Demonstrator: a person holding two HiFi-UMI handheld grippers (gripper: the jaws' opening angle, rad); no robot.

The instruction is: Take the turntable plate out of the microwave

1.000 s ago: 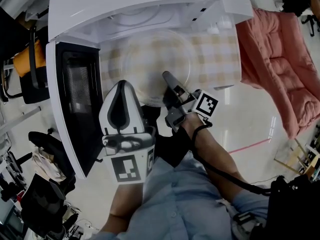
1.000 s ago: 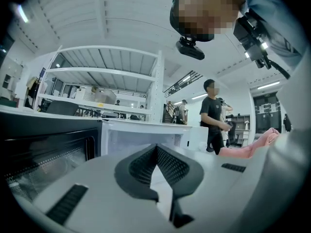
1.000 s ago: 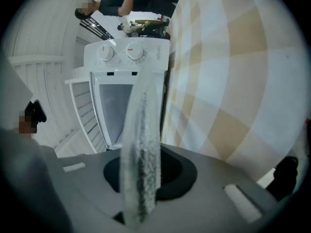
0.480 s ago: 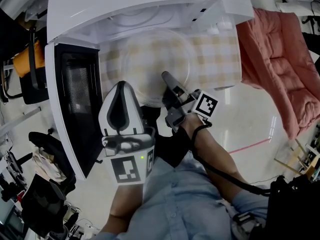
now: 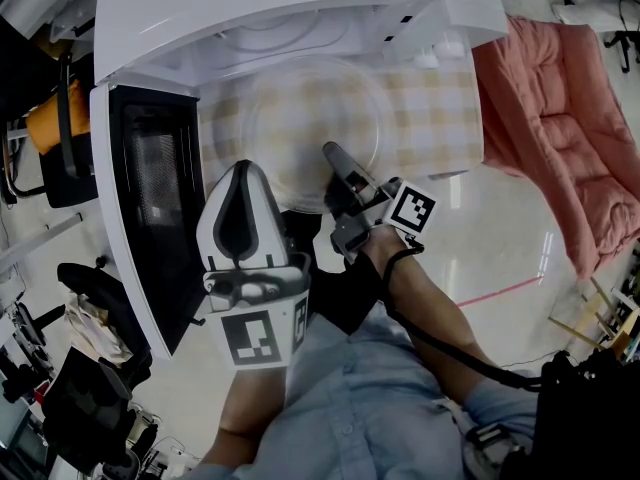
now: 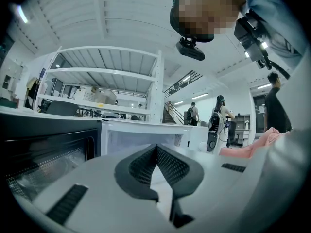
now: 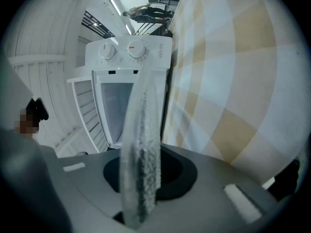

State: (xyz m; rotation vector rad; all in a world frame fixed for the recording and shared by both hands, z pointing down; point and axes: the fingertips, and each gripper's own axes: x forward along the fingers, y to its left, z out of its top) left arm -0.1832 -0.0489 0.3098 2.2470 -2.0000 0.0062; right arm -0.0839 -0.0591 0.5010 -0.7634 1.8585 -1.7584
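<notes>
Just outside microwave (image 5: pixel 250 13), right gripper (image 5: pixel 334 158) clamps near rim of turntable plate (image 5: pixel 300 123), likely for level carry; left gripper (image 5: pixel 243 174) closed, empty.

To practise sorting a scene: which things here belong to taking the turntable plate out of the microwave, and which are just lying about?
Belongs to the job: turntable plate; right hand-held gripper, clamped on its rim; microwave; open microwave door.

Just lying about: checked tablecloth; pink cushion; left hand-held gripper, holding nothing.
</notes>
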